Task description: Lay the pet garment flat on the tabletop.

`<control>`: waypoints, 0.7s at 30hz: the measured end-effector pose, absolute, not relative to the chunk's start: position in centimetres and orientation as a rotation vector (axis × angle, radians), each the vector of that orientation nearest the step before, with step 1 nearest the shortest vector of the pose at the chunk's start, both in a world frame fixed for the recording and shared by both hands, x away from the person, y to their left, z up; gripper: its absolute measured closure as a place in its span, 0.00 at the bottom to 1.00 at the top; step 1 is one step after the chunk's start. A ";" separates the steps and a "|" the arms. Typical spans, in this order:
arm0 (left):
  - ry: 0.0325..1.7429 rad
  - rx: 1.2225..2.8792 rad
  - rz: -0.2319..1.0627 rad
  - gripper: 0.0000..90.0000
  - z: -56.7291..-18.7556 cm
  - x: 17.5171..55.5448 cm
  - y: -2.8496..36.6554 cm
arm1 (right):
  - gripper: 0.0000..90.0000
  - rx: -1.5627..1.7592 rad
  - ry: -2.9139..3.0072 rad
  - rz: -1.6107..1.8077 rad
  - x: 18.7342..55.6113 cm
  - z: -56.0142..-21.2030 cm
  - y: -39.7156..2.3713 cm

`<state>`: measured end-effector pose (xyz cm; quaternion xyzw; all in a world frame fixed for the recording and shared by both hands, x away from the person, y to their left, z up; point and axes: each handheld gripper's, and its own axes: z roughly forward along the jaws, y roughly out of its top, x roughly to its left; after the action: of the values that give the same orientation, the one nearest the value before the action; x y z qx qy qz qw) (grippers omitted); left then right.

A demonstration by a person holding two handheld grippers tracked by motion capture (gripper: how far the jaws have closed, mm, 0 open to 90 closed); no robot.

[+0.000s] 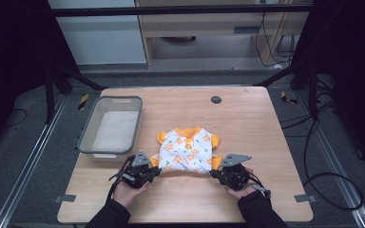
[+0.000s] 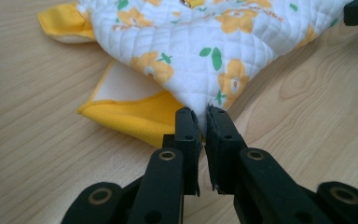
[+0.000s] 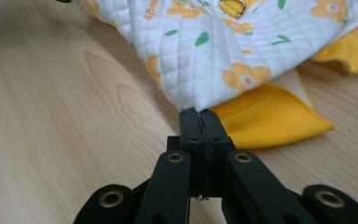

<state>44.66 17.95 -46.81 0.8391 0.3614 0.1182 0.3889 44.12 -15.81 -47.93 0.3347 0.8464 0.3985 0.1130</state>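
Fabric first: we see a small quilted garment [image 1: 188, 151], white with orange flowers and yellow cuffs, lying a little toward the near edge of the counter [image 1: 247, 123], midway between its left and right edges. We hold it by its two near corners. The left tongs [image 1: 153, 170] are clamped on the left corner, a sliver of white cloth showing between the tips in the left gripper view. The right tongs [image 1: 215, 172] are pressed together on the right corner. How much cloth sits inside that grip we cannot make out; it seems only the very tip. A grey bin [image 1: 110, 127] stands near the left edge, its floor pale and blurred.
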 end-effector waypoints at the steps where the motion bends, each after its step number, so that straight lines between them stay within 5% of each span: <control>1: 0.915 2.118 0.295 0.93 -46.5 44.5 18.1 | 1.00 0.988 2.482 1.190 44.0 -47.7 -15.9; 13: 0.833 1.993 0.245 0.99 -42.2 40.7 19.6 | 1.00 0.889 2.467 1.390 41.3 -43.7 -17.5; 21: 0.921 2.008 0.264 0.99 -43.6 44.7 18.8 | 1.00 1.098 2.423 1.391 45.1 -44.0 -17.2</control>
<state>44.72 18.76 -43.58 0.8093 0.3712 0.1066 0.4426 45.05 -17.19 -43.97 0.3649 0.8051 0.4623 0.0699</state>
